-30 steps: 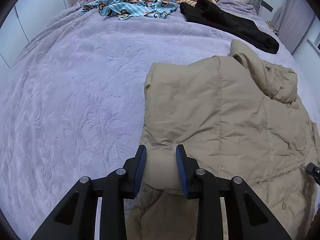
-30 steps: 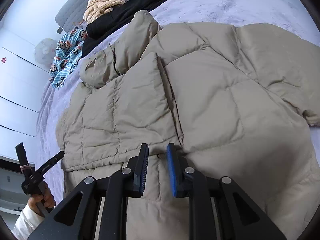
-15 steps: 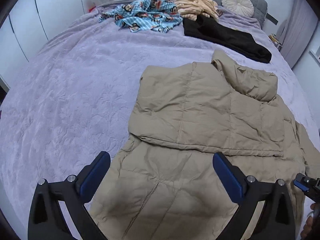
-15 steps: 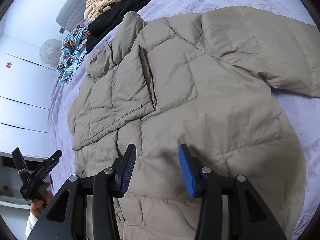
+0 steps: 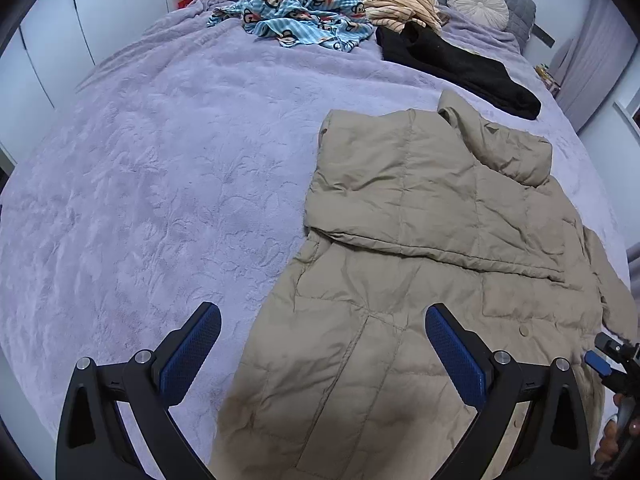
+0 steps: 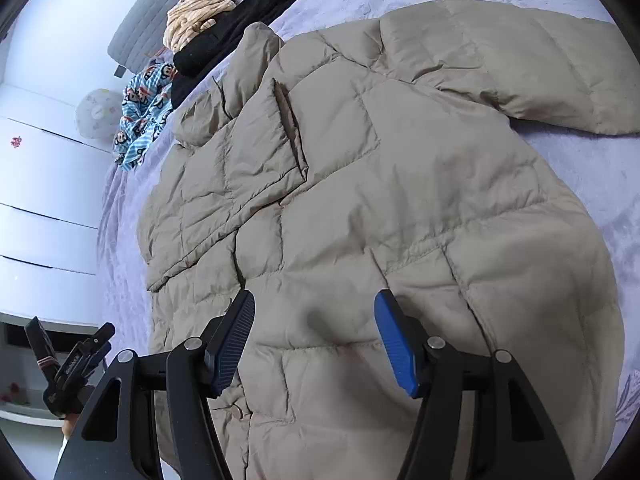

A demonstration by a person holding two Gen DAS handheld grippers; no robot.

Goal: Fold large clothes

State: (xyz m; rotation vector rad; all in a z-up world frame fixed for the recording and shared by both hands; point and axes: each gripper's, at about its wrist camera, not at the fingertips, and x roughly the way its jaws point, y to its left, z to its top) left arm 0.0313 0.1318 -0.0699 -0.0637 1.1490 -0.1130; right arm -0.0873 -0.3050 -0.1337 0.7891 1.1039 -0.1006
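Note:
A large beige puffer jacket [image 5: 420, 264] lies flat on a lilac bed [image 5: 152, 184]. One sleeve [image 5: 420, 200] is folded across its chest; the other sleeve [image 6: 540, 76] lies spread out to the side. My left gripper [image 5: 322, 344] is open and empty, held above the jacket's lower hem. My right gripper [image 6: 314, 336] is open and empty above the jacket's lower body. The right gripper also shows at the left wrist view's right edge [image 5: 612, 364], and the left gripper at the right wrist view's lower left [image 6: 76, 364].
At the bed's head lie a blue cartoon-print garment [image 5: 304, 16], a peach striped garment [image 5: 396, 0], a black garment [image 5: 456, 68] and a round cushion [image 5: 478, 0]. White wardrobe doors [image 6: 44, 200] stand along the bed's side.
Both grippers were shut on the jacket's sleeve one second ago; they opened, let it go folded over the chest, and drew back toward the hem.

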